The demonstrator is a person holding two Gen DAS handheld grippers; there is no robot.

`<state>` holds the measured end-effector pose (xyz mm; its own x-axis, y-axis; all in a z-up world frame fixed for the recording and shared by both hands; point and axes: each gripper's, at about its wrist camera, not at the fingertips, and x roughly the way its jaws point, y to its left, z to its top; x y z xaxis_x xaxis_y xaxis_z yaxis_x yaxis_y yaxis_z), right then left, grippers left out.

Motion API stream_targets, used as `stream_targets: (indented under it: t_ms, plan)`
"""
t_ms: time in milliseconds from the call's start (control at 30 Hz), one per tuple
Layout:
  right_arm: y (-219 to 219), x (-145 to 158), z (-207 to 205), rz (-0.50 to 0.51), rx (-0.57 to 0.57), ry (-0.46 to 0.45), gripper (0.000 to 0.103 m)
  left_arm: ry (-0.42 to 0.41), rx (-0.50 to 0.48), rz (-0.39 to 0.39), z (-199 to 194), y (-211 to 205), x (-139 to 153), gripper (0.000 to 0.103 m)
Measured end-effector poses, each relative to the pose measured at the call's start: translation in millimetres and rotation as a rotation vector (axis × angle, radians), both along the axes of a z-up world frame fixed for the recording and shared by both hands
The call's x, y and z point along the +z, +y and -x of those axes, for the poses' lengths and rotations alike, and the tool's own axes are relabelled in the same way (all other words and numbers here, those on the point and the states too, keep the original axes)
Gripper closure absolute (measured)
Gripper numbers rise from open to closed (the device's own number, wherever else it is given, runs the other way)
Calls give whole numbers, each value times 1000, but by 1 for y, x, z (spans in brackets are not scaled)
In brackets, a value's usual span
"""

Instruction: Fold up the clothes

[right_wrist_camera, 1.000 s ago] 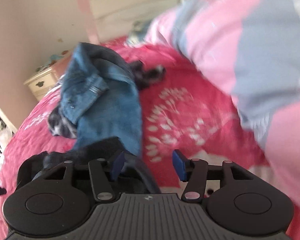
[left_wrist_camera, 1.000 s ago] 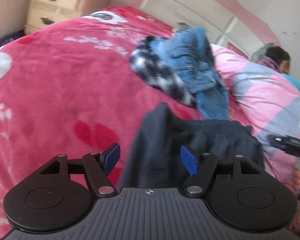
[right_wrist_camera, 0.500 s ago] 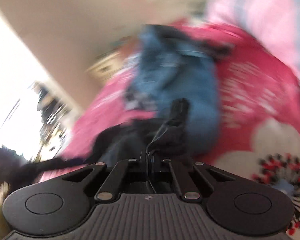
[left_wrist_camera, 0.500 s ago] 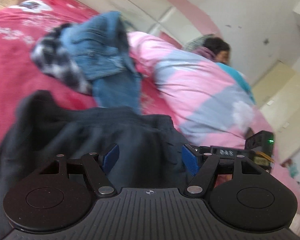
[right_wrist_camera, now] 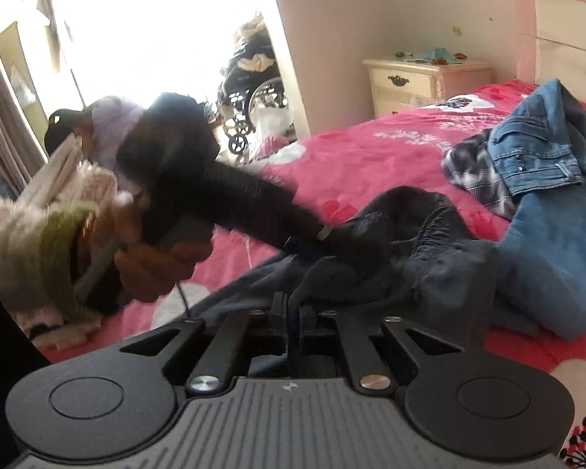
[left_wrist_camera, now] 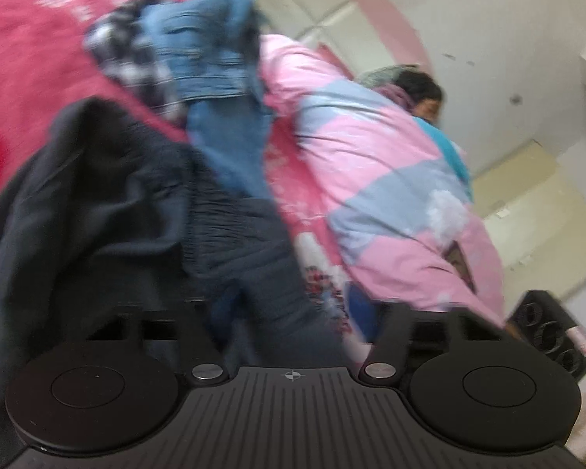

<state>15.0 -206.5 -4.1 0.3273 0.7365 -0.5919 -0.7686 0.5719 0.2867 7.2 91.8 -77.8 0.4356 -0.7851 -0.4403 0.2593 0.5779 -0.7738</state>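
The dark garment (right_wrist_camera: 422,234) lies bunched on the red bedspread (right_wrist_camera: 371,156) toward the bed's near edge, its folds rising straight into both wrist views. In the right wrist view the right gripper (right_wrist_camera: 291,320) has its 2 fingers nearly together, and a thin fold of that dark cloth stands between them; the jaws are opening a little, though the cloth is still caught there. To the left in that view the left gripper (right_wrist_camera: 312,240) reaches down into the same garment, carried by a hand (right_wrist_camera: 156,262) that comes out of a fuzzy pale sleeve with a green cuff (right_wrist_camera: 54,242). In the left wrist view the left gripper (left_wrist_camera: 289,312) is blurred; dark cloth fills the space between its fingers and the jaws are closing, but whether the pads press the cloth yet I cannot tell. Beyond the dark garment, toward the headboard end of the bed, blue jeans (right_wrist_camera: 547,203) lie heaped over a black and white checked shirt (right_wrist_camera: 476,172), the 2 touching. A pink and grey quilt (left_wrist_camera: 390,164) runs along the far side of the bed, with a person (left_wrist_camera: 418,86) lying at its top. A cream nightstand (right_wrist_camera: 422,78) stands beside the bed by the wall, and a wheelchair (right_wrist_camera: 254,93) sits by the bright doorway
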Motion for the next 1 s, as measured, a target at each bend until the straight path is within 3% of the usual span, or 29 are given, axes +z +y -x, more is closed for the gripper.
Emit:
stream_targets:
  t_ms: [67, 133, 200, 267, 367, 467, 567, 667, 800, 900, 1000]
  plan:
    - [-24, 5, -17, -69, -78, 37, 74, 13, 30, 6, 2, 9, -5, 82]
    - [-53, 9, -38, -165, -196, 77, 54, 6, 57, 9, 4, 15, -6, 85]
    - [-74, 3, -65, -193, -365, 116, 44, 1, 68, 10, 6, 20, -7, 86]
    - [-77, -11, -96, -104, -498, 151, 40, -2, 68, 10, 7, 21, -7, 86]
    - [-78, -52, -143, -39, -687, 421, 38, -11, 67, 3, 8, 22, -6, 86]
    - [-92, -93, -165, -239, -839, 689, 38, -35, 67, 0, 14, 24, -2, 86]
    - [-88, -117, -180, -331, -888, 795, 36, -36, 77, -1, 19, 27, -3, 86]
    - [-78, -128, -193, -331, -941, 824, 47, -27, 86, 0, 20, 27, -7, 86]
    - [-68, -116, -208, -302, -930, 764, 76, -29, 94, -2, 19, 28, -11, 86]
    - [-66, -82, -227, -256, -912, 602, 84, -24, 97, 6, 18, 28, -15, 86]
    - [-73, -33, -247, -194, -917, 354, 84, -22, 92, 15, 16, 27, -17, 86]
